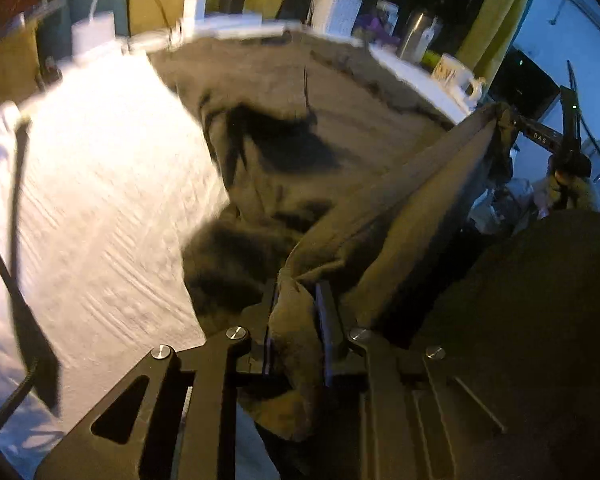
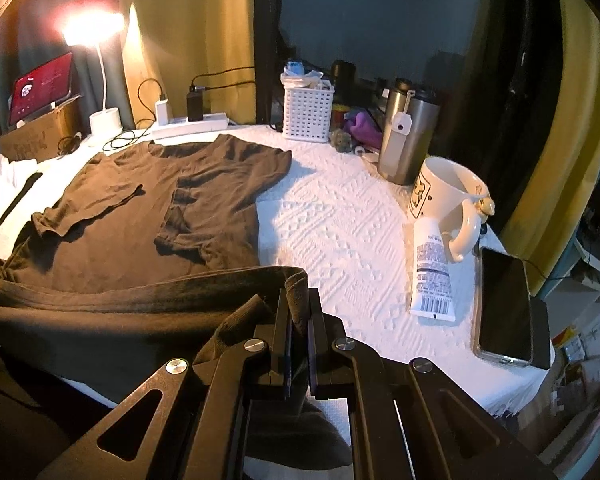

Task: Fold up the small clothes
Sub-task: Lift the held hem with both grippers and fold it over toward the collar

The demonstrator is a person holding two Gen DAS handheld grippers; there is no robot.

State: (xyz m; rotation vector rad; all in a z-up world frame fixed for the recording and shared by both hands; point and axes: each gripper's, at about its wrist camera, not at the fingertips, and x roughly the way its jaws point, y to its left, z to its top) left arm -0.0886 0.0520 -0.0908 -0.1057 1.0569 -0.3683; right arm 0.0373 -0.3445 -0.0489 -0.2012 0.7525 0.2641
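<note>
A dark brown T-shirt lies spread on the white textured cloth, its sleeves folded inward. My right gripper is shut on the shirt's bottom hem at its right corner, lifted a little off the surface. My left gripper is shut on the hem's other corner. The hem stretches taut between the two grippers. In the left wrist view the right gripper shows at the far end of the hem. The left wrist view is motion-blurred.
A white mug, a white tube, a phone and a steel tumbler stand to the right. A white basket, power strip and lamp line the back edge. A black strap crosses the left.
</note>
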